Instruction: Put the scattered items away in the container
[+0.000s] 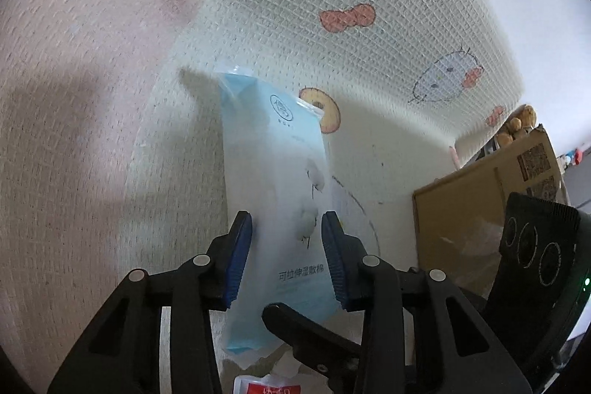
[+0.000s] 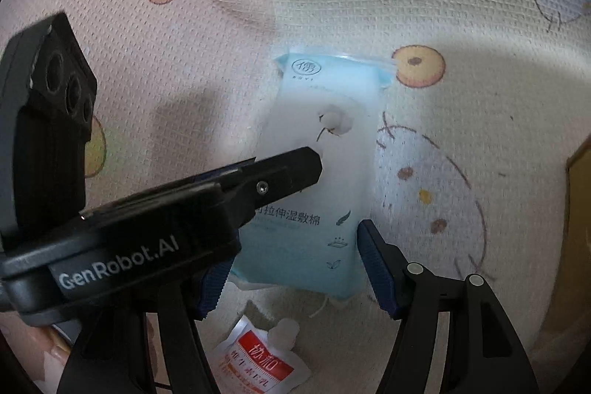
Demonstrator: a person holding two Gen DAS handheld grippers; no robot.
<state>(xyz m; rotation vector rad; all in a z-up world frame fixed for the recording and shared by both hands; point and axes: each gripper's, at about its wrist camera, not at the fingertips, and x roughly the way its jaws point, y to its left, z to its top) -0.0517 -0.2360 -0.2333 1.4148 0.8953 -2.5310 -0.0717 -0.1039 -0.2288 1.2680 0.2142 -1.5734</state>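
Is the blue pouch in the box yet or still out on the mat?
Out. The blue pouch lies flat on the patterned mat; the cardboard box stands apart.

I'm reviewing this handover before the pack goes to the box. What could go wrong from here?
1. Both the left gripper and the right gripper straddle the blue cotton-pad pack; the crossing fingers may collide.
2. The soft pack may buckle or slip when squeezed.
3. The red-labelled sachet lies just below and could get nudged.
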